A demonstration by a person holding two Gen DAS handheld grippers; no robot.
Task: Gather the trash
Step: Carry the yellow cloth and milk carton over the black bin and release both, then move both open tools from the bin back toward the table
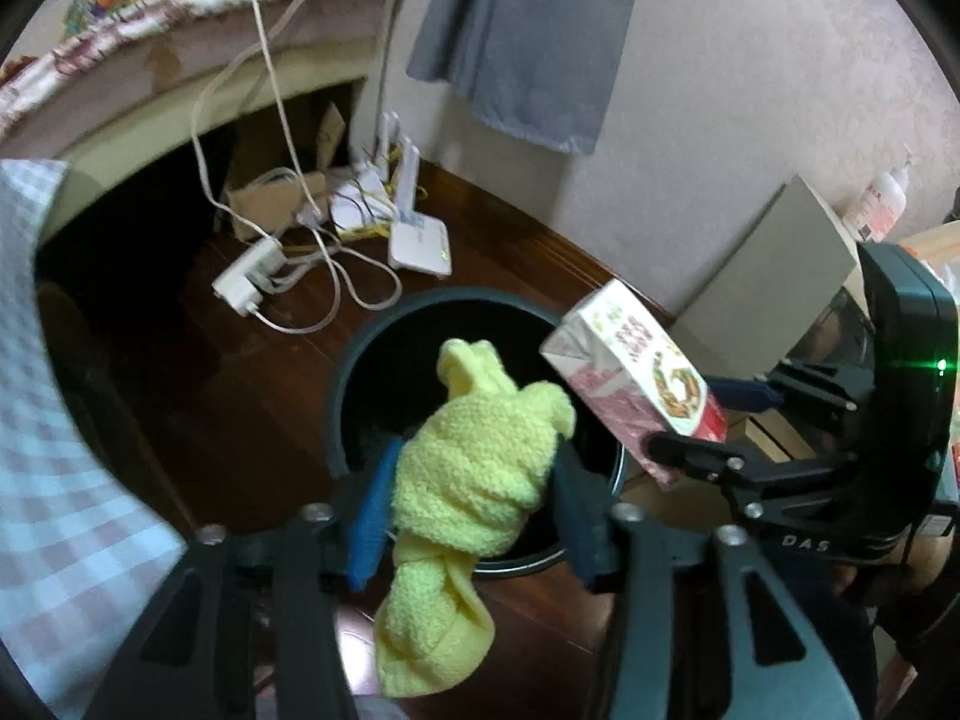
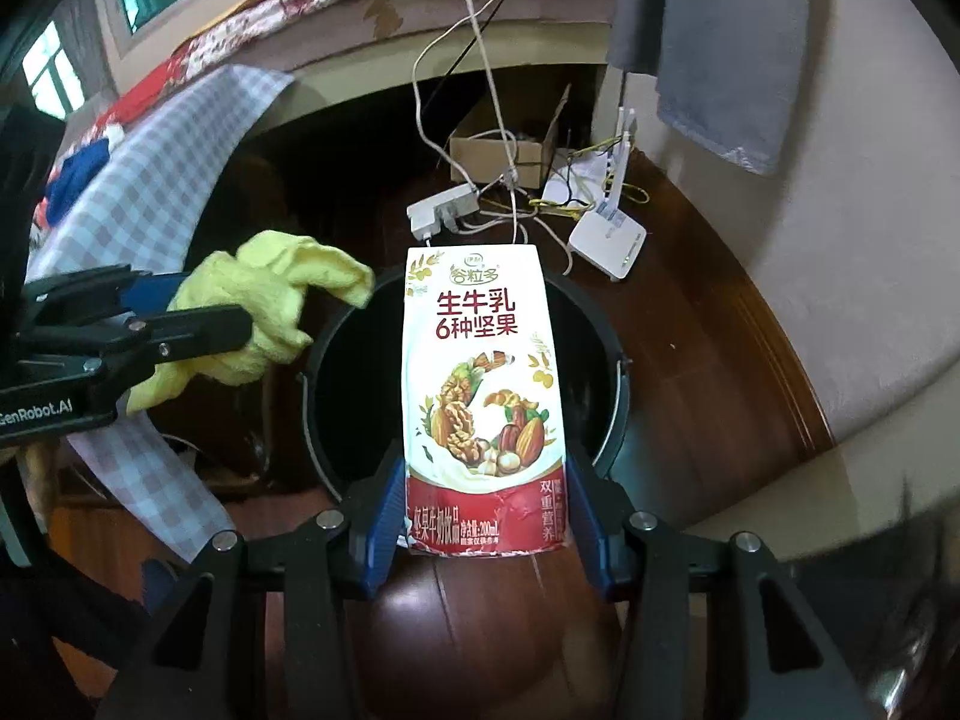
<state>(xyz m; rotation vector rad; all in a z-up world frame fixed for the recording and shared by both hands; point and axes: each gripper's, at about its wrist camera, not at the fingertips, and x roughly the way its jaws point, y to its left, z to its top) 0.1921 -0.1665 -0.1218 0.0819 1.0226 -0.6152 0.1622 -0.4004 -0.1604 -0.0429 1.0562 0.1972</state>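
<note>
Dark wooden floor carried a round black trash bin (image 2: 465,378), standing near the wall, with a white router (image 2: 609,240) and a power strip (image 2: 443,210) on the floor behind it. Left gripper (image 1: 474,498) had a crumpled yellow cloth (image 1: 474,468) between its blue pads, which lay against the cloth's sides; whether they pressed on it could not be told. The cloth's long axis ran along the fingers and its far end hung over the bin's near rim. Right gripper (image 2: 483,516) clamped the bottom end of a milk carton (image 2: 480,396), whose long axis pointed forward across the bin's open mouth. Both items thus lay directly above the opening, so release probably needed only opening the jaws. Carton print read "生牛乳 6种坚果" and "200mL"; the left gripper's body read "GenRobot.AI", the right's "DAS".
</note>
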